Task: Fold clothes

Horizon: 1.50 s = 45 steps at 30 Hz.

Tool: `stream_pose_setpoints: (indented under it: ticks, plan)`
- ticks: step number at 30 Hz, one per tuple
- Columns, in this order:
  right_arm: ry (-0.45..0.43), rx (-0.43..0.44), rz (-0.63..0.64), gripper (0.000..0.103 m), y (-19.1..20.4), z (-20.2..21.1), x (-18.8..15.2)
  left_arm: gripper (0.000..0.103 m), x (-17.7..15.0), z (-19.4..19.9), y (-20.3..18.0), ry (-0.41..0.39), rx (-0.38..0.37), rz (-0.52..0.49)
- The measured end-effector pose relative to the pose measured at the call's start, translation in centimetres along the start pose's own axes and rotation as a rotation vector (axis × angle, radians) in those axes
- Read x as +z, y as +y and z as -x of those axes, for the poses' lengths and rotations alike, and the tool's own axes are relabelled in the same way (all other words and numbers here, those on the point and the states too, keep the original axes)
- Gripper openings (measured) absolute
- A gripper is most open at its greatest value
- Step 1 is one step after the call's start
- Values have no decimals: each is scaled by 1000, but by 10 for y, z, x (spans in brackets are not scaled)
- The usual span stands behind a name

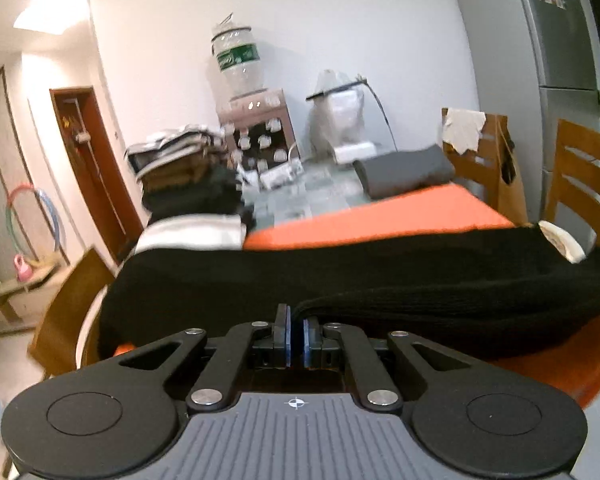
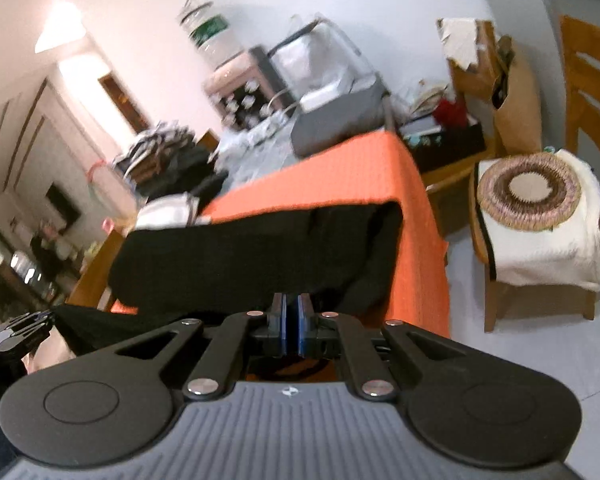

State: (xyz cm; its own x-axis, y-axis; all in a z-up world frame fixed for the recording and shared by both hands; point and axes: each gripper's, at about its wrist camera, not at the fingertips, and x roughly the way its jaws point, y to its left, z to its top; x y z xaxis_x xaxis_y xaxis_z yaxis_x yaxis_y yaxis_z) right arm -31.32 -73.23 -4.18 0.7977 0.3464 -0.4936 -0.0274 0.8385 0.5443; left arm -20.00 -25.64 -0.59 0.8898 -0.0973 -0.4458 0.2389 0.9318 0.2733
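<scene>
Left gripper [image 1: 296,322] and right gripper [image 2: 292,312], both lower centre, clamp the black garment [image 1: 340,280] over the orange counter [image 1: 380,220].

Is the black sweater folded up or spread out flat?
Partly folded: the black sweater lies doubled over on the orange cloth, its near edge lifted.

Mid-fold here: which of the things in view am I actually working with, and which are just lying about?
In the job:
- black knit garment
- left claw, shut on its edge
- right claw, shut on its edge
- orange cloth spread beneath it

Lying about:
- folded grey garment
- stack of clothes
- water dispenser
- chair with woven mat
</scene>
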Motion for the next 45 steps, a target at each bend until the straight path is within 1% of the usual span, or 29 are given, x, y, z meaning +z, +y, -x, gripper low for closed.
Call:
stream_pose_setpoints:
  ticks: [4, 7, 11, 15, 19, 20, 23, 25, 28, 30, 31, 33, 34, 35, 37, 38, 39, 41, 43, 44, 45]
  plan:
    - [-46, -57, -57, 6, -1, -29, 27, 8, 33, -60, 2, 6, -24, -49]
    - [-76, -103, -104, 6, -5, -57, 48, 8, 53, -113, 8, 30, -50, -89]
    - [-84, -168, -122, 6, -10, -105, 74, 8, 70, -186, 11, 82, -99, -143]
    - [-59, -243, -153, 6, -22, -155, 93, 8, 77, -247, 8, 123, -142, -190]
    - [-36, -308, -172, 6, -33, -191, 107, 8, 83, -295, 1, 157, -180, -217]
    - [-28, -324, -172, 6, -35, -199, 110, 8, 83, -309, -1, 181, -196, -225]
    - [11, -374, -167, 6, -45, -227, 118, 8, 76, -343, -10, 242, -233, -253]
    - [43, -407, -160, 6, -52, -245, 123, 8, 68, -361, -16, 270, -250, -269]
    - [91, -451, -143, 6, -64, -271, 125, 8, 54, -384, -25, 332, -283, -306]
    - [120, -474, -133, 6, -71, -286, 124, 8, 43, -393, -31, 349, -305, -335]
    - [131, -481, -131, 7, -73, -292, 123, 8, 40, -395, -31, 338, -309, -342]
    - [143, -489, -127, 8, -77, -298, 123, 9, 38, -395, -27, 318, -326, -329]
    - [136, -489, -125, 8, -78, -297, 123, 9, 38, -394, -22, 318, -342, -303]
    - [124, -490, -130, 14, -79, -293, 125, 12, 39, -393, -17, 321, -359, -272]
    - [106, -475, -141, 23, -79, -281, 129, 18, 46, -389, -6, 316, -392, -203]
    - [96, -464, -143, 26, -79, -273, 132, 24, 52, -382, 1, 301, -405, -161]
    - [86, -452, -145, 26, -78, -266, 134, 30, 57, -375, 8, 288, -415, -117]
    - [71, -421, -128, 30, -75, -246, 138, 38, 67, -360, 19, 271, -434, -37]
    - [82, -370, -107, 32, -68, -227, 136, 45, 74, -341, 27, 244, -449, 27]
    - [88, -344, -96, 33, -65, -217, 134, 53, 78, -330, 31, 223, -453, 55]
    - [94, -318, -85, 35, -62, -208, 133, 57, 80, -320, 34, 205, -460, 81]
